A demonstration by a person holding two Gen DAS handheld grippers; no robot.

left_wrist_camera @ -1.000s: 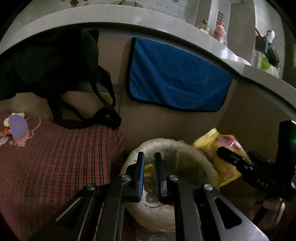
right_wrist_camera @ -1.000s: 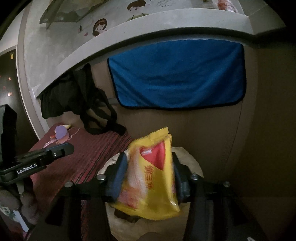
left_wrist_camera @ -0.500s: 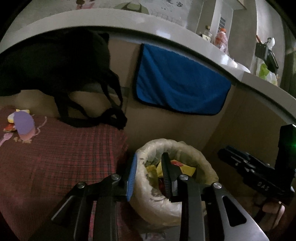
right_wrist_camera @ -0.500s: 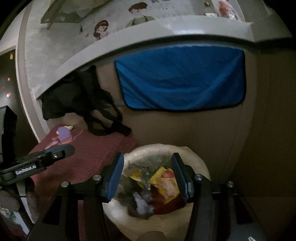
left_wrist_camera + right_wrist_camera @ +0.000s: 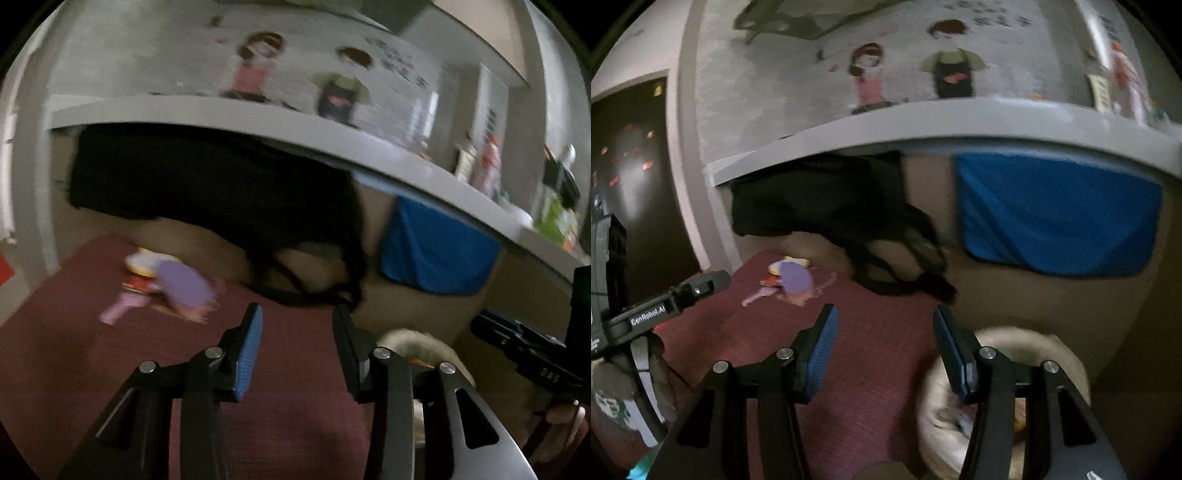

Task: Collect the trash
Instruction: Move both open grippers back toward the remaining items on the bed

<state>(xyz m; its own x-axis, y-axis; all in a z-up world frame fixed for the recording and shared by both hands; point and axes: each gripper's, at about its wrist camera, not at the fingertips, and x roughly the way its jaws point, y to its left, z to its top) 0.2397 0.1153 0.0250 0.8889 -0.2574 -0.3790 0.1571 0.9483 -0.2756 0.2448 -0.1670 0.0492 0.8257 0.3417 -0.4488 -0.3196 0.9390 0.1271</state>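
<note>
Two empty grippers face a dim corner under a grey counter (image 5: 923,122), so start with the biggest thing that matters to you: the lined trash bin (image 5: 1067,354) at the near right, tucked against the tan panel below the blue cloth (image 5: 1056,221). Its thin liner looks soft and crinkly; judge it as light and easy to tip, so don't lean a finger on its rim. Wrappers already lie inside, though blur hides which ones.

Next in size is the dark red cloth surface (image 5: 295,424) spreading left and near. At its far left end lies what I take for the remaining litter: a small heap with a purple piece (image 5: 184,284) over a yellow-and-white piece (image 5: 142,264) and a pink bit (image 5: 122,308) trailing nearer. It is too blurred to name more closely. Expect thin, flat, slippery film or paper that weighs almost nothing and slides on the fabric. Take it at a raised edge or a crumpled fold, pinching across the thin side, not pressing flat from above.

Your left gripper (image 5: 297,345) has its jaws opening with nothing between them, well short of the heap. Your right gripper (image 5: 884,345) stands parted and holds nothing. A black bag (image 5: 827,199) hangs beyond; keep its straps clear.
</note>
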